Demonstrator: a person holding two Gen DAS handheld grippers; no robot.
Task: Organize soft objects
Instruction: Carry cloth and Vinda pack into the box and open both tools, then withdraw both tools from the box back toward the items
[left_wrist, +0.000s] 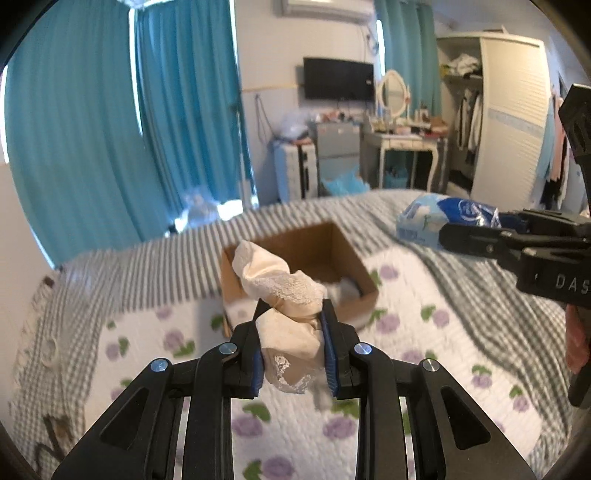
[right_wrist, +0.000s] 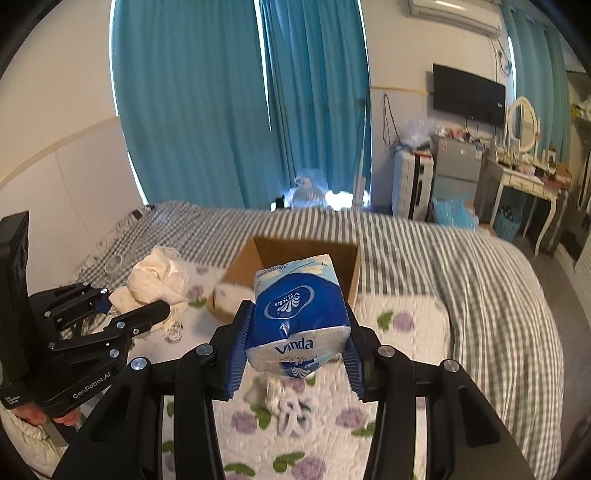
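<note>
Box (left_wrist: 334, 254) lies straight ahead of both claws on the bed (right_wrist: 480, 295), nearer the left claw (left_wrist: 291, 354) pinching cloth (left_wrist: 284, 291) than the right claw (right_wrist: 293, 354) pinching tissues (right_wrist: 295, 314).

Cream cloth (left_wrist: 284, 295), soft, crumpled, lace-edged. Tissue pack (right_wrist: 299, 314): glossy, crinkled blue-and-white plastic film; box (right_wrist: 349, 266) plain matt brown cardboard. Quilt (right_wrist: 402, 354) matt stitched fabric with a floral print; grippers' arms matt black plastic with shiny metal screws, ribbed blue pads (right_wrist: 236, 363).
</note>
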